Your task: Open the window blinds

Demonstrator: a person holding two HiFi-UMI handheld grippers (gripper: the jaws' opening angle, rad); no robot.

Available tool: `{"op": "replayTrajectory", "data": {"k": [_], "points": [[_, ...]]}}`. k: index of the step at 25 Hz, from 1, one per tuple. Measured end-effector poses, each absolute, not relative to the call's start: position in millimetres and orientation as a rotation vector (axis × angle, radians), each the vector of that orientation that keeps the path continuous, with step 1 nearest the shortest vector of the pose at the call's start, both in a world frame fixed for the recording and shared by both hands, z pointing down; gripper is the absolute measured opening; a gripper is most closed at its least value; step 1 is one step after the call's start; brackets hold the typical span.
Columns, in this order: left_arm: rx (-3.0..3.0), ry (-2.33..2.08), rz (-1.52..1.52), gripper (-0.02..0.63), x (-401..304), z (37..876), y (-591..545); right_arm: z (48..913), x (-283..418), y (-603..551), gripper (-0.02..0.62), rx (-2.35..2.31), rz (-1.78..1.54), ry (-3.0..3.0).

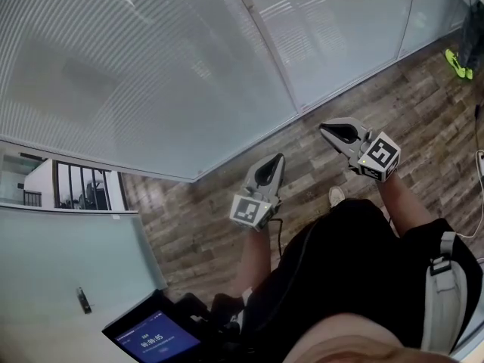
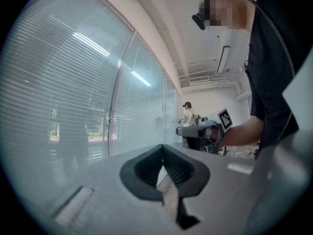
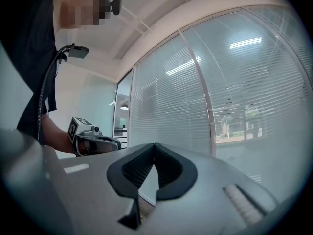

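Note:
The window blinds (image 1: 136, 74) hang behind tall glass panels, their thin horizontal slats lowered across the whole wall; they also fill the left of the left gripper view (image 2: 63, 97) and the right of the right gripper view (image 3: 234, 97). My left gripper (image 1: 276, 161) is held level over the wooden floor and points at the glass, a short way off it. Its jaws are shut and hold nothing (image 2: 163, 153). My right gripper (image 1: 327, 131) is beside it, nearer a window post (image 1: 265, 44), also shut and holding nothing (image 3: 154, 148). Each gripper shows in the other's view.
The wooden floor (image 1: 227, 225) runs along the foot of the glass. A frosted partition (image 1: 68, 255) and a dark screen (image 1: 155, 335) stand at the lower left. A neon-yellow shoe (image 1: 457, 63) lies at the far right. Another person (image 2: 187, 116) stands far down the room.

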State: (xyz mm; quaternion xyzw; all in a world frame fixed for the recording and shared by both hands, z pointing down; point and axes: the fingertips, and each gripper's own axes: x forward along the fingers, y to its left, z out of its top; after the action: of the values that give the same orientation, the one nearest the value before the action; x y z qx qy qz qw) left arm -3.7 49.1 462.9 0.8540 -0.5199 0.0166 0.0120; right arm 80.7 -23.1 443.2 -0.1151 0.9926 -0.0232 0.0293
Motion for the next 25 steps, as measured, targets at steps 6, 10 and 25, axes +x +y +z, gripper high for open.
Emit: {"op": "replayTrajectory", "data": {"k": [6, 10, 25], "points": [[2.667, -1.596, 0.072, 0.003, 8.1, 460.2, 5.4, 435.8, 77.6, -64.8, 0.006, -0.299, -0.127, 3.03], [2.657, -1.625, 0.085, 0.003, 14.2, 464.8, -19.2, 448.2, 86.0, -85.2, 0.006, -0.265, -0.138, 3.042], [2.594, -1.73, 0.07, 0.003, 3.1, 462.4, -32.2, 450.6, 84.0, -102.7, 0.006, -0.193, -0.141, 3.061]]}}
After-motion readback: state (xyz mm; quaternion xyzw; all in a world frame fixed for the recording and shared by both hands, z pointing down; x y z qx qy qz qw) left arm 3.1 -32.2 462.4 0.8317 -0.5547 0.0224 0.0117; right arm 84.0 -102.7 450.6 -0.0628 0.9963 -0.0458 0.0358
